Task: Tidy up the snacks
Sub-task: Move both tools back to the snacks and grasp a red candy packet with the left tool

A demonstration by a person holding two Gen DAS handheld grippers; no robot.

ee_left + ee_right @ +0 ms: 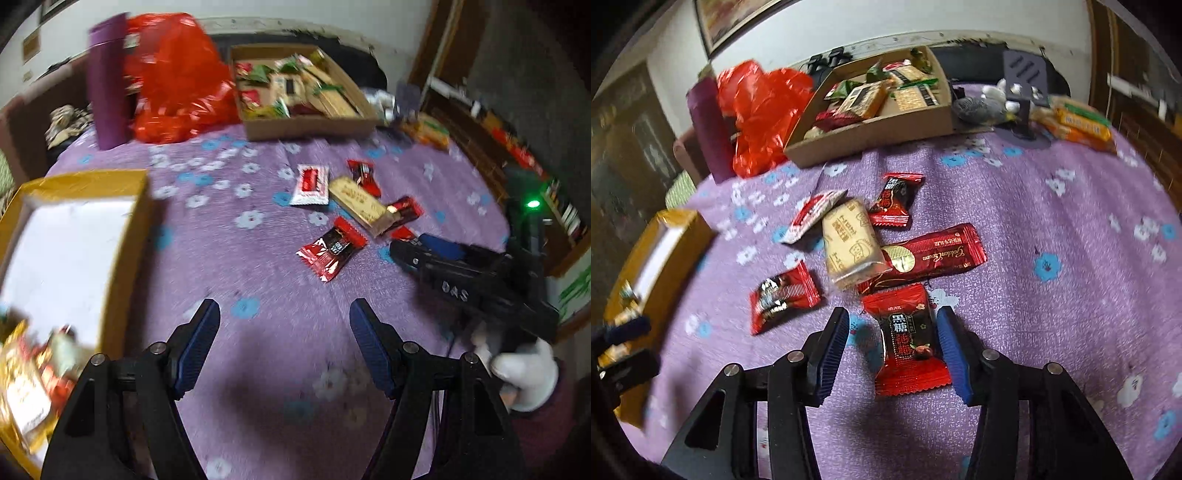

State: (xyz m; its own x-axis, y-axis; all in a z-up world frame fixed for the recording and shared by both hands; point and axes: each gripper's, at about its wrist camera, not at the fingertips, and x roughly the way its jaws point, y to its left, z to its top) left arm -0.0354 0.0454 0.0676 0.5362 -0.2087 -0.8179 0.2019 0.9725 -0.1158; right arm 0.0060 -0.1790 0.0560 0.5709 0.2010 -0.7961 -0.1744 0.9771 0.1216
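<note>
The right tool [892, 350] is set low over the worktop [1052, 221], its jaws apart and straddling a red candy [908, 343]. The right pad looks touching or just beside the wrapper's edge, while a gap is left at the left pad; nothing is clamped yet. The candy is lined up lengthwise between the pads, so a closing would catch its narrow waist, not its crimped ends, which is judged the firmer hold on a slippery wrapper.

The other loose snacks are scattered just beyond: a long red bar [934, 254] partly under a beige biscuit pack [849, 247], a white-and-red packet [812, 218], and two more red candies [783, 295] [892, 199]. The nearest piece appears to have been chosen because it lies free of the overlap.

The left tool [284, 347] is held above bare cloth with its jaws wide apart and empty, near the yellow box [136, 229]. A few snacks already lie in that box's near corner, so it is taken to be the destination. Its side of the view is blurred. A cardboard tray [314, 127] of assorted snacks stands at the far edge, beside a red bag [173, 81] and a purple cylinder [109, 81].
</note>
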